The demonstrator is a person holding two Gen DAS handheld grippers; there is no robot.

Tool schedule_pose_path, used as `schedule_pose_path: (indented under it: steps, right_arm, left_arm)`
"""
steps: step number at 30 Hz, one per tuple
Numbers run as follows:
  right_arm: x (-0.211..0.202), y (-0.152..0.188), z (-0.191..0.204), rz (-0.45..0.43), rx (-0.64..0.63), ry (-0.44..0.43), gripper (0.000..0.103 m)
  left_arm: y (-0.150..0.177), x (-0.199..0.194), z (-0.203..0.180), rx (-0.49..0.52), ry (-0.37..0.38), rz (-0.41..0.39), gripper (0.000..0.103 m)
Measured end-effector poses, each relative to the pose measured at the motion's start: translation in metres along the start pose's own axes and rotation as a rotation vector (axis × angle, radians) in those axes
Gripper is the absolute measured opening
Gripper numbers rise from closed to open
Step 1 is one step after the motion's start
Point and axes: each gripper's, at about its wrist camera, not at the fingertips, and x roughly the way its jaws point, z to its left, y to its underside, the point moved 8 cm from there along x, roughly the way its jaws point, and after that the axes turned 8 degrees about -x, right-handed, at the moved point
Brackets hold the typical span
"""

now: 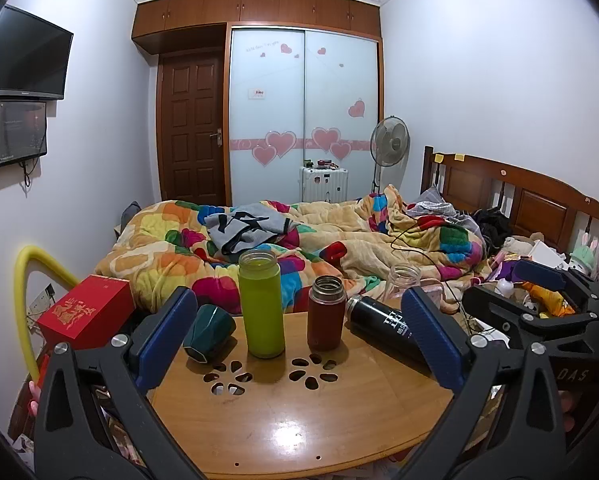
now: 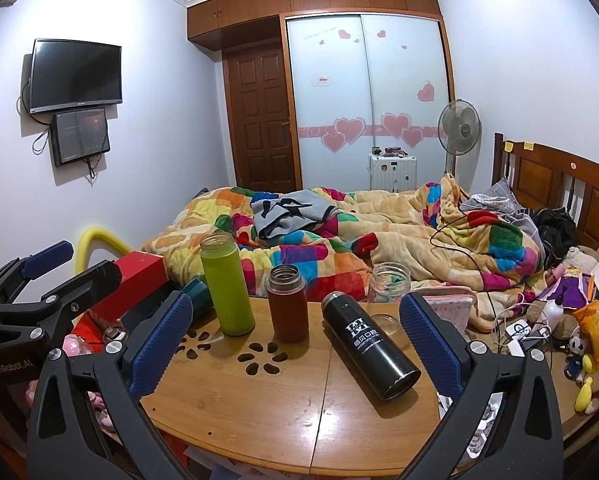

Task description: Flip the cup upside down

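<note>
Black cup [image 2: 369, 344] lies sideways between right gripper's [image 2: 295, 346] open jaws.

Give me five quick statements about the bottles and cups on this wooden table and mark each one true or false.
1. The black flask lies on its side on the wooden table. True.
2. The green bottle has a lid screwed on. False: its mouth is open and it stands upright.
3. The dark green cup stands upright. False: it is tipped over near the table's left edge, by the red box.
4. The left hand-held gripper is open and holds nothing. True.
5. The right hand-held gripper is shut on the red-brown flask. False: its jaws are wide apart, and the flask stands free.
</note>
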Motion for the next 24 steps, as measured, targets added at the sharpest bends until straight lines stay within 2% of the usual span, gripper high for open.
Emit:
schedule_pose_path:
  steps: [24]
  right_arm:
    - [-0.0072,-0.0029,-0.002,-0.011,0.0,0.002,0.103]
  left_arm:
    - [-0.0015,-0.0016,-0.0025,-0.001,0.001,-0.004,0.103]
